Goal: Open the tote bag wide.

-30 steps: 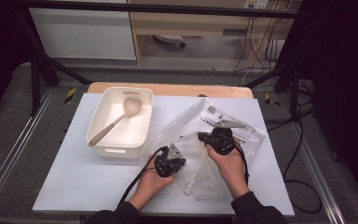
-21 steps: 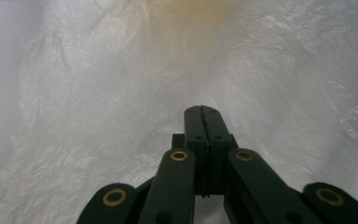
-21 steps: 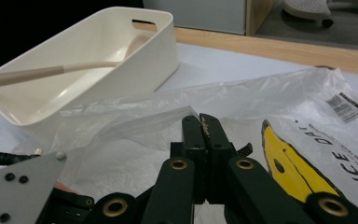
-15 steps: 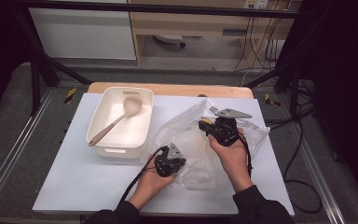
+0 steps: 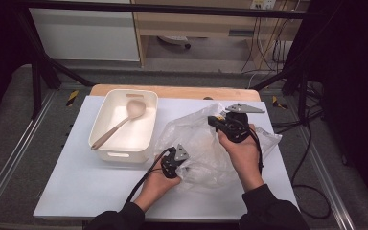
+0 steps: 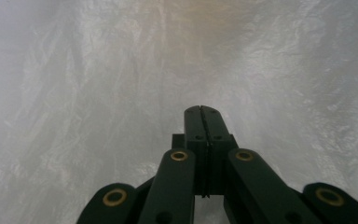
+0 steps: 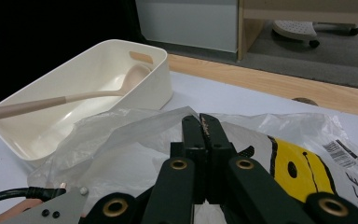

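Left of centre in the high view there's a cream bin [image 5: 124, 127] on the white surface [image 5: 76, 177], with a spoon [image 5: 117, 125] lying in it, bowl end toward the far wall and handle resting on the near-left rim. Just right of the bin is a crumpled clear bag [image 5: 206, 148], spread across the middle and right of the surface. The left gripper [image 5: 184, 167] sits at the bag's near-left edge, lower centre of the frame. Its own view has both jaws pressed flat together with plastic all around them, so it looks clamped on the bag. The right gripper [image 5: 215, 120] is up at the bag's far side, upper right of centre, jaws also closed tight, pinching the bag's top edge. In its view the bag [image 7: 279, 163] has a yellow print and a barcode label.
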`<state>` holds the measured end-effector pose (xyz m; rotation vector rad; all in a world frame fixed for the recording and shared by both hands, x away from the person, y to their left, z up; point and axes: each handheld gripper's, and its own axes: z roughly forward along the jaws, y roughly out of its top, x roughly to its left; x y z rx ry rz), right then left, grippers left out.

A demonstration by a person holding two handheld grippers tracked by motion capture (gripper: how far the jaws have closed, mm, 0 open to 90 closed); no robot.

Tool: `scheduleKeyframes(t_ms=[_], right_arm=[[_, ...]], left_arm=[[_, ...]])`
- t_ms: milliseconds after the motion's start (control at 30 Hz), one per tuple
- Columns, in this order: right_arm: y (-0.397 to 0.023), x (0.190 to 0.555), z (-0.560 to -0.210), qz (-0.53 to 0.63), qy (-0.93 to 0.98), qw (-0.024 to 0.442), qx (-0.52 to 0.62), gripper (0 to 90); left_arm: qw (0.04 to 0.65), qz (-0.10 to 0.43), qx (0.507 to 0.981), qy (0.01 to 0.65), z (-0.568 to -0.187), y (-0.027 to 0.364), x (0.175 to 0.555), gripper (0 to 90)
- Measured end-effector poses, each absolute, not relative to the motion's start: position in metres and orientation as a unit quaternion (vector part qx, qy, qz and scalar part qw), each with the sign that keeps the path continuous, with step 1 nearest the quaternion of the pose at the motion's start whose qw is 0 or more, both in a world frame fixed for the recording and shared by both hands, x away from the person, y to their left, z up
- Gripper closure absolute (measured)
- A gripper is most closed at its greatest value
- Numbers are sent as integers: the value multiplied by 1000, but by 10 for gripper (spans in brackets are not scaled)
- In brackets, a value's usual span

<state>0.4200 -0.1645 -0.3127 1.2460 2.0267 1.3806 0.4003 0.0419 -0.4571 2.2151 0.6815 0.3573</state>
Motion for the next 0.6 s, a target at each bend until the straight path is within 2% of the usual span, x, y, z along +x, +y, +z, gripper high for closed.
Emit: scheduleKeyframes(t_ms=[600], right_arm=[[-172, 429, -288, 491, 725, 209, 437, 900]], left_arm=[[380, 154, 873, 263, -456, 37, 406, 900]])
